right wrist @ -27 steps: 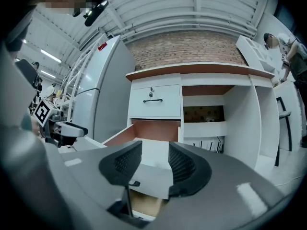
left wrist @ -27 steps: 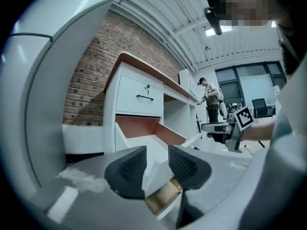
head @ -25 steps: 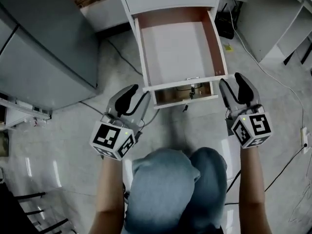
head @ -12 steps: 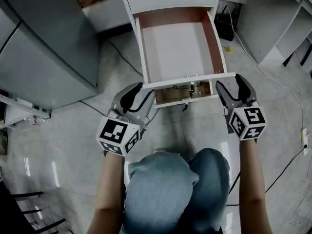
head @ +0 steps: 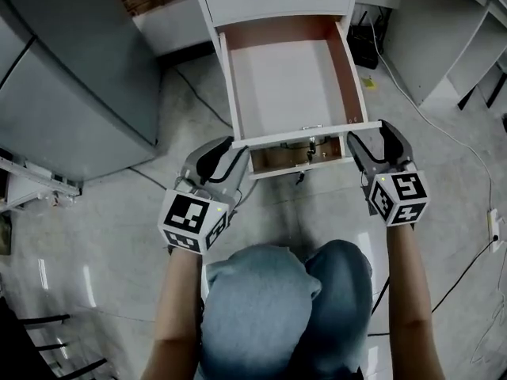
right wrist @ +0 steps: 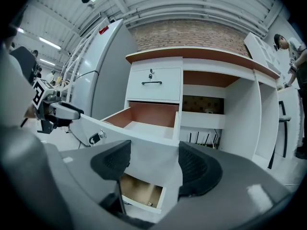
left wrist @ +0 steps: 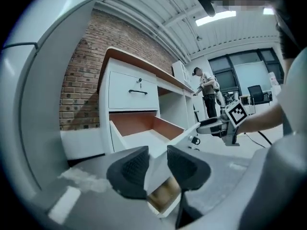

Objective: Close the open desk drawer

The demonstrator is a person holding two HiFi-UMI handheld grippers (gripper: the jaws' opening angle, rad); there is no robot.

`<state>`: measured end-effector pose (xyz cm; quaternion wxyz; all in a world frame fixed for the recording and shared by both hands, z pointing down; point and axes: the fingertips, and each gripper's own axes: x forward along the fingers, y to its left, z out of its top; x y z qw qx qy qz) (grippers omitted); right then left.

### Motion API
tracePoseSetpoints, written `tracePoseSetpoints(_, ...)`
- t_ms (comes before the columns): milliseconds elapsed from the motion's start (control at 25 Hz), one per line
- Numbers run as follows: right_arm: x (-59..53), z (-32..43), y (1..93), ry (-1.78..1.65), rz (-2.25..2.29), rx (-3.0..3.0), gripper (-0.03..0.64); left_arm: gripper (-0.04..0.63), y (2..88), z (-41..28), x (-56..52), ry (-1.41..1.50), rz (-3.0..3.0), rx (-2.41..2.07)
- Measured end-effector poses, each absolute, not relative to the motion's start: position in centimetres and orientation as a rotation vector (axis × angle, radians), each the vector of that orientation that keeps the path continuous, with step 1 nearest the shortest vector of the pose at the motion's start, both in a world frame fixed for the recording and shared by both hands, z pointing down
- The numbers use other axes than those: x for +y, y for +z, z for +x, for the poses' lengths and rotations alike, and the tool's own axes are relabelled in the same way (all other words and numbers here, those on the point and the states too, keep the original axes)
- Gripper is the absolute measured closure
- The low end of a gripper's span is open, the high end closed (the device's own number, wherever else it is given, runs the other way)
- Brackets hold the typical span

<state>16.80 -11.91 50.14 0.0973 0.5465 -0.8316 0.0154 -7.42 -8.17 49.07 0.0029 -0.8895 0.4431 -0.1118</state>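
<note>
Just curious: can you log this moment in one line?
drawer: open | left gripper: jaws just closed on its front's left corner | right gripper: jaws just opened, astride right corner

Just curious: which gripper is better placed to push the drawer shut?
Probably the left gripper: its jaws, just closing, pinch the drawer front; those of the right gripper, just opening, merely straddle it.

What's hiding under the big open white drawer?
A lower drawer with a light brown wooden inside pokes out a little beneath the open white drawer. Only its front strip shows; the rest is covered by the drawer above, so I cannot tell what it holds.
</note>
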Motion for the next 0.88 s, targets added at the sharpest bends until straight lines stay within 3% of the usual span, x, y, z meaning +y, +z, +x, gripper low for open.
tracePoseSetpoints(880, -13.2, 16.6, 47.2, 0.141, 1.580, -2.401, 0.299, 0.465, 46.0, -7.6, -9.7, -0.484, -2.854, 1.440)
